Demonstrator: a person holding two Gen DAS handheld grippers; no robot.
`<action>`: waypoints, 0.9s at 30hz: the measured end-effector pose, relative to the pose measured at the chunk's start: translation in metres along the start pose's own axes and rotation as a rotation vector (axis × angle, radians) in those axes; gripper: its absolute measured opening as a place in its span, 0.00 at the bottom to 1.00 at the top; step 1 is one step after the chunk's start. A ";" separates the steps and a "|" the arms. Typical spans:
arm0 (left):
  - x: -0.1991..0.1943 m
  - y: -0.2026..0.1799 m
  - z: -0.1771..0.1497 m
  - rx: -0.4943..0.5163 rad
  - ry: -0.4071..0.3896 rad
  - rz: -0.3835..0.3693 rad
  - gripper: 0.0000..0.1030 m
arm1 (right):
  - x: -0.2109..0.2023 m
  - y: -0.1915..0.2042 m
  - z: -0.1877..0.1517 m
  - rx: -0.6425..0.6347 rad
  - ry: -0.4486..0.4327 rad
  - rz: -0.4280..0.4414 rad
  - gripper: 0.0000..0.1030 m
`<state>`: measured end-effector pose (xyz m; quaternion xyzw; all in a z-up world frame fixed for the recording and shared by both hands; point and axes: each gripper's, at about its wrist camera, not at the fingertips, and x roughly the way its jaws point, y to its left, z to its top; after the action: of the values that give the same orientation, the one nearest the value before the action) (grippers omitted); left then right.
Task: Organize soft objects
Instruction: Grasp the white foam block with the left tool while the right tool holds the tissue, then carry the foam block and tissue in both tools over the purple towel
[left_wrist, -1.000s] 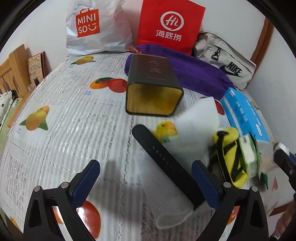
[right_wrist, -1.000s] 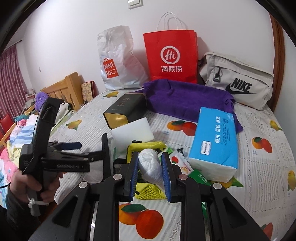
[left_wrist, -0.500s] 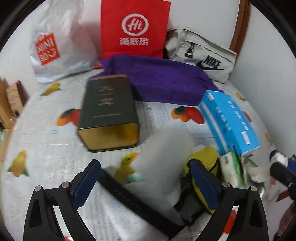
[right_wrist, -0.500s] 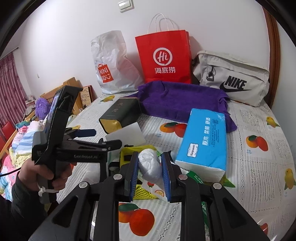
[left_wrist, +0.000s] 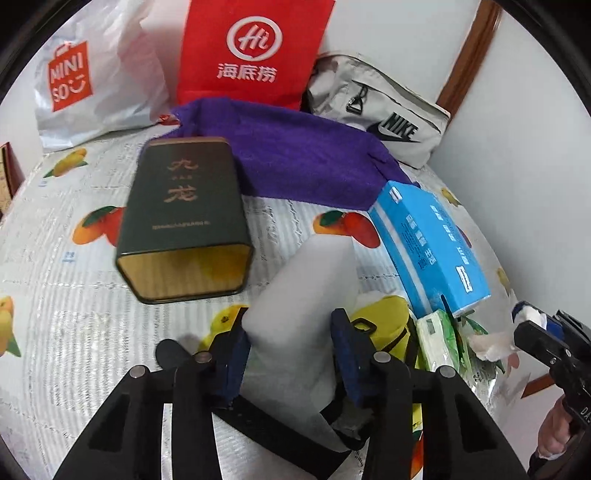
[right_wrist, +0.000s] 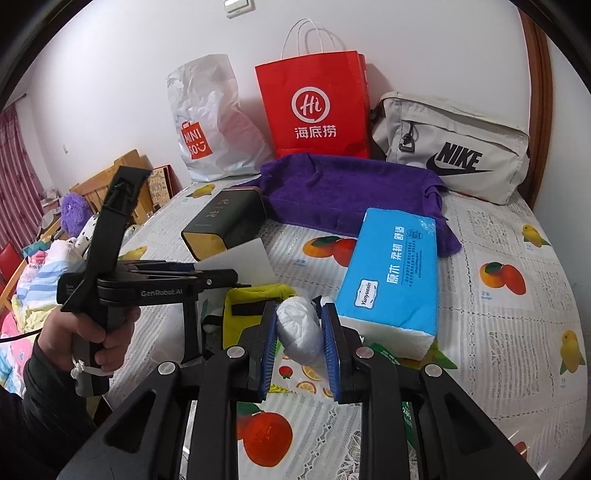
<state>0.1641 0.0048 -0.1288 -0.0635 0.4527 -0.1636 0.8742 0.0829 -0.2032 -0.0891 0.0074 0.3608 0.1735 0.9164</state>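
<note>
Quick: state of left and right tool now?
Left tool: shut on white foam block.
Right tool: shut on crumpled white plastic wad.

We read "MINISO" on the white plastic bag (right_wrist: 207, 122), and "Hi" with 海底捞 on the red paper bag (right_wrist: 314, 110). The grey bag (right_wrist: 454, 151) carries "NIKE". The dark tin (left_wrist: 184, 218) shows 九龙 in gold. The blue tissue pack (right_wrist: 391, 273) says "Yusyuexin". On the left tool (right_wrist: 236, 275) we read "GenRobot.AI".

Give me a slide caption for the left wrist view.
Left gripper clamps a white foam block above the fruit-print tablecloth, beside a dark tea tin.
</note>
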 end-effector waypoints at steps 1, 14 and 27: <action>-0.002 0.002 0.000 -0.004 -0.007 0.001 0.40 | -0.001 0.000 0.000 0.003 0.000 0.001 0.23; -0.044 0.022 -0.021 -0.045 -0.051 0.089 0.40 | -0.017 -0.013 -0.009 0.024 0.014 -0.103 0.23; -0.061 0.037 -0.021 -0.106 -0.099 0.133 0.40 | -0.010 -0.040 -0.021 0.108 0.021 -0.110 0.23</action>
<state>0.1222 0.0611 -0.1034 -0.0876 0.4201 -0.0777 0.8999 0.0745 -0.2469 -0.1033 0.0350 0.3791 0.1031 0.9189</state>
